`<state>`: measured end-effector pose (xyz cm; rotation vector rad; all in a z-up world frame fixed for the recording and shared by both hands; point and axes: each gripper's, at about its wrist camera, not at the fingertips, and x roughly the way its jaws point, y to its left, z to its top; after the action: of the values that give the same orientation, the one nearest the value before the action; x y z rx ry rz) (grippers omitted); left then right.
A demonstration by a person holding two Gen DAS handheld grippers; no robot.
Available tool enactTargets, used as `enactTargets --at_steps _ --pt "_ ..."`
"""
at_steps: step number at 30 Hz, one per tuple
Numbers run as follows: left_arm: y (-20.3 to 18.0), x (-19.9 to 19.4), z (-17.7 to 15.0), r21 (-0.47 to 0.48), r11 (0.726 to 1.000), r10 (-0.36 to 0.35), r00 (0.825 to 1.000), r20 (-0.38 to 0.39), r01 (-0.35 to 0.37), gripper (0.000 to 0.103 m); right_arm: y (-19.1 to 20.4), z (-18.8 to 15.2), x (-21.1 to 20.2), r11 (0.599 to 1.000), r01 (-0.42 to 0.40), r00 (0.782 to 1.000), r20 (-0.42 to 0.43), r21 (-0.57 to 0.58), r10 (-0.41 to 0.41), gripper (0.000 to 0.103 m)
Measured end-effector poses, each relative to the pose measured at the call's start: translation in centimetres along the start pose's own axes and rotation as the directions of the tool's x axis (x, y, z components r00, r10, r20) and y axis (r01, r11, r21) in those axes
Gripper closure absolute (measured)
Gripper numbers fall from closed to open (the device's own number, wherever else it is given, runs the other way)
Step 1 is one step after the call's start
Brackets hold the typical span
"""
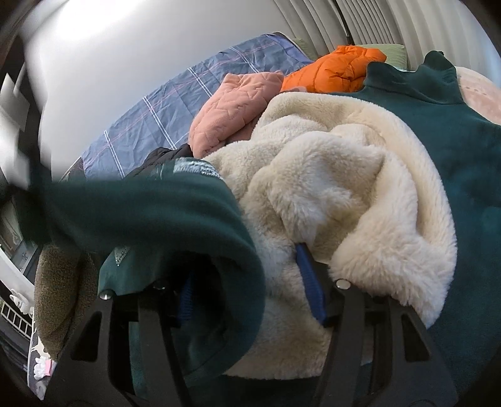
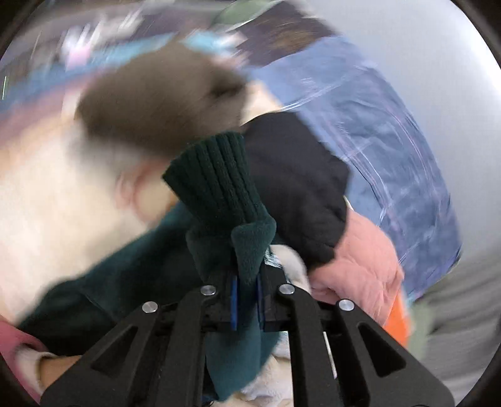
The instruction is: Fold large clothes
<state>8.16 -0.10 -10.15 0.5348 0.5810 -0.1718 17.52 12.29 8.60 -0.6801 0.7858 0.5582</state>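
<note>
A plain white wall (image 1: pixel 125 78) stands behind a bed with a blue checked sheet (image 1: pixel 175 94). Pale curtains (image 1: pixel 360 25) hang at the far end. The light is soft.

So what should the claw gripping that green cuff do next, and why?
Probably carry the sleeve across onto the cream fleece lining. The right claw is shut on the ribbed cuff, and the green jacket lies open, unfolded.
</note>
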Motion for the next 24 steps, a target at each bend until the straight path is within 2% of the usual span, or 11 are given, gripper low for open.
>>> enactTargets --at_steps 3,5,6,9,12,14,17,19,22,23,24 --pt "0.2 -0.2 -0.1 -0.005 1.0 0.013 1.0 0.007 -0.013 0.04 -7.8 -3.5 -3.3 0.963 -0.094 0.992 0.103 0.253 0.07 0.094" --pt "0.2 -0.3 -0.1 -0.007 1.0 0.029 0.999 0.013 -0.029 0.038 -13.3 -8.6 -4.2 0.885 -0.167 0.981 0.161 0.434 0.106 0.094" --pt "0.3 -0.3 -0.1 -0.007 0.999 0.035 0.999 0.016 -0.035 0.037 -16.0 -12.3 -4.2 0.826 -0.208 0.975 0.184 0.524 0.128 0.094" --pt "0.2 -0.5 0.0 -0.003 0.998 0.066 0.997 0.025 -0.066 0.036 -19.5 -20.3 -2.2 0.682 -0.306 0.952 0.206 0.664 0.227 0.093" --pt "0.0 -0.6 0.1 0.015 0.995 0.096 0.995 0.027 -0.096 0.038 -20.2 -28.9 1.6 0.5 -0.377 0.914 0.224 0.78 0.338 0.091" --pt "-0.3 -0.7 0.1 0.037 0.994 0.099 0.995 0.022 -0.1 0.044 -19.8 -32.2 2.7 0.43 -0.407 0.891 0.245 0.806 0.383 0.086" --pt "-0.5 -1.0 0.1 0.059 0.993 0.107 0.994 0.005 -0.107 0.05 -19.4 -34.5 2.7 0.407 -0.405 0.891 0.254 0.819 0.376 0.061" --pt "-0.3 -1.6 -0.1 0.06 0.993 0.099 0.995 -0.009 -0.098 0.051 -19.3 -34.9 1.6 0.401 -0.441 0.883 0.307 0.803 0.355 0.035" --pt "0.1 -2.6 -0.4 0.051 0.995 0.083 0.996 -0.021 -0.082 0.047 -19.9 -34.4 0.3 0.385 -0.481 0.869 0.37 0.788 0.328 0.014" --pt "0.3 -2.6 -0.6 0.053 0.993 0.104 0.994 -0.028 -0.102 0.046 -20.3 -34.4 0.5 0.382 -0.467 0.876 0.359 0.798 0.322 0.011" --pt "0.1 -2.5 -0.7 0.056 0.992 0.118 0.992 -0.034 -0.116 0.046 -20.2 -34.1 1.3 0.379 -0.421 0.896 0.311 0.824 0.318 0.011"
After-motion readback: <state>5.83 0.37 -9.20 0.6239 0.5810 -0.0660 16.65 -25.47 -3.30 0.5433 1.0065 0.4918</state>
